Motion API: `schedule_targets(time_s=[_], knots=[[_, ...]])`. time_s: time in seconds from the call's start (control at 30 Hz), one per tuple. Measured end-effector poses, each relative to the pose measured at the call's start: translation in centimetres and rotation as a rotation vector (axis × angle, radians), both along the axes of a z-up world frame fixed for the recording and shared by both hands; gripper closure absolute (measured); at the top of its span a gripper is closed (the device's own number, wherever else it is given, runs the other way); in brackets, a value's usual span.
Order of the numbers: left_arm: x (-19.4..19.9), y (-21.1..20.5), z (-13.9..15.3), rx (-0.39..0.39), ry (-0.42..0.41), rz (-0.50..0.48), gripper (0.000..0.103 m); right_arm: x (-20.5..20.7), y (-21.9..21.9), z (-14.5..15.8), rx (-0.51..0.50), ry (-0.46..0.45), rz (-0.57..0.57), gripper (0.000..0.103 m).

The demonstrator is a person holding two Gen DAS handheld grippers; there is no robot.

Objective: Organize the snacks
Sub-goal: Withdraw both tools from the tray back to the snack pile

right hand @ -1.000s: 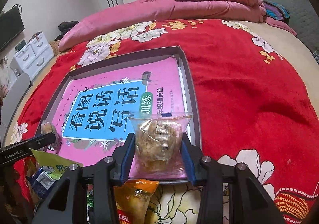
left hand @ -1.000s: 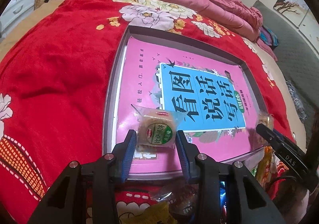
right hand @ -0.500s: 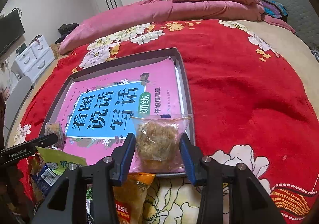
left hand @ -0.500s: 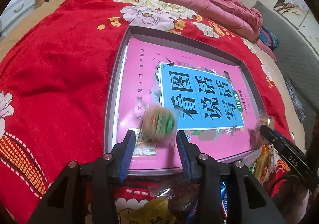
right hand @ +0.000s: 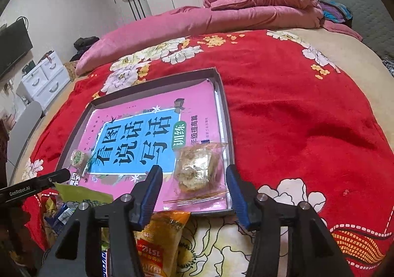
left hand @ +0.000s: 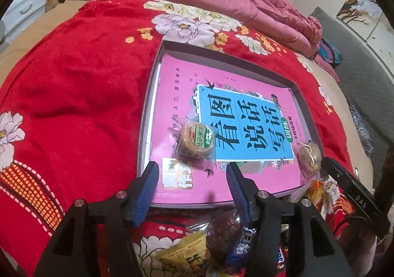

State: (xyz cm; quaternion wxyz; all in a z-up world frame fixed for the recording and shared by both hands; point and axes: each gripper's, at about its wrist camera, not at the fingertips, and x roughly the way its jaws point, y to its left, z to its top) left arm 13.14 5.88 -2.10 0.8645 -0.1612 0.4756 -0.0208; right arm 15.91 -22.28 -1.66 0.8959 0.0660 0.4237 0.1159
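Both grippers, left (left hand: 192,176) and right (right hand: 194,177), are held apart and empty; the green-label pastry (left hand: 195,140) could be knocked askew if the tray (left hand: 147,109) is bumped.

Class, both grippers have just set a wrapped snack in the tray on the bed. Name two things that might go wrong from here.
1. The tray sits on a soft red blanket; pressing it may tilt it and slide the snacks.
2. The clear-wrapped pastry lies close to the tray's wall, between the open right gripper fingers; a forward move could snag its wrapper.
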Motion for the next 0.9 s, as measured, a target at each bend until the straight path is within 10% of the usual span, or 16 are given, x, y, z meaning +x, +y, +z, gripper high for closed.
schedule_targets(time_s=[0.9], knots=[[-3.0, 2.6, 2.9, -0.002, -0.072, 0.070, 0.028, -2.6, -0.4, 2.9, 0.018, -0.130, -0.016, 0.030]])
